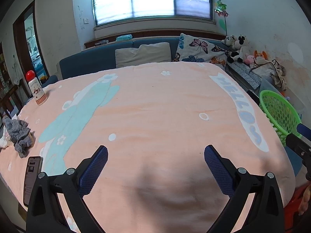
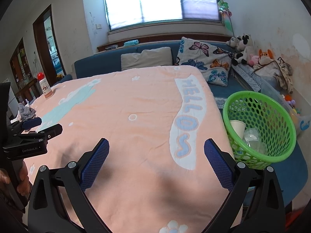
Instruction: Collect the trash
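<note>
- Both the left gripper (image 1: 155,167) and the right gripper (image 2: 156,165) hover, jaws wide apart and empty, over a bare peach blanket (image 2: 126,106).
- A green basket (image 2: 272,116) off the blanket's right edge tilts mouth-up, holding a paper cup (image 2: 238,127) and clear plastic cups (image 2: 252,137).

each gripper is a black frame with 2 angled fingers faced in blue, dotted-texture pads (image 1: 93,169), and round silver screw heads sit at the finger joints. seen from the right wrist view, the left gripper (image 2: 41,125) carries small white lettering, perhaps "genrobot.ai". the hand (image 2: 22,180) gripping its black handle shows no clearly readable sleeve.
</note>
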A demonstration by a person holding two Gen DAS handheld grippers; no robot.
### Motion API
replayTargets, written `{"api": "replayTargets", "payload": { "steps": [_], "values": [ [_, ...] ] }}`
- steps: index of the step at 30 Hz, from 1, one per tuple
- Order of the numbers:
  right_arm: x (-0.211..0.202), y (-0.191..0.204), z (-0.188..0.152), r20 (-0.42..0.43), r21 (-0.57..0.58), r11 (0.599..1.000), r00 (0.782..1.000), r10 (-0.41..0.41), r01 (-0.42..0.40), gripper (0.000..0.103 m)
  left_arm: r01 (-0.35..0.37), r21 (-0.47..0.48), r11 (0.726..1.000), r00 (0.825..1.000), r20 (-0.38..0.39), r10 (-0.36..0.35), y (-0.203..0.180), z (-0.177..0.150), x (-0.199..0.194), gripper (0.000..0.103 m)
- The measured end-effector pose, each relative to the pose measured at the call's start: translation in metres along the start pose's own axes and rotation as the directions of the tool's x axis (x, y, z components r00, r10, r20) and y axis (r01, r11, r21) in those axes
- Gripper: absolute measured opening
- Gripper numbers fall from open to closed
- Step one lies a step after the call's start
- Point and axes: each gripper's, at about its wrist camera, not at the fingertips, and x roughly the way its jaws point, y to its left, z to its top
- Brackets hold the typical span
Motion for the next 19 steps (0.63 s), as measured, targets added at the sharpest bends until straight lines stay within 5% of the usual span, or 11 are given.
{"api": "replayTargets", "payload": {
  "steps": [19],
  "values": [
    [0.0046, -0.0009, -0.0030, -0.009, 0.001, 1.000, 1.000, 0.004, -0.004, 0.097, -0.007, 0.003, 1.000, 1.000, -0.003, 0.007, -0.0023, -0.0019, 0.0019, 0.096]
  ]
}}
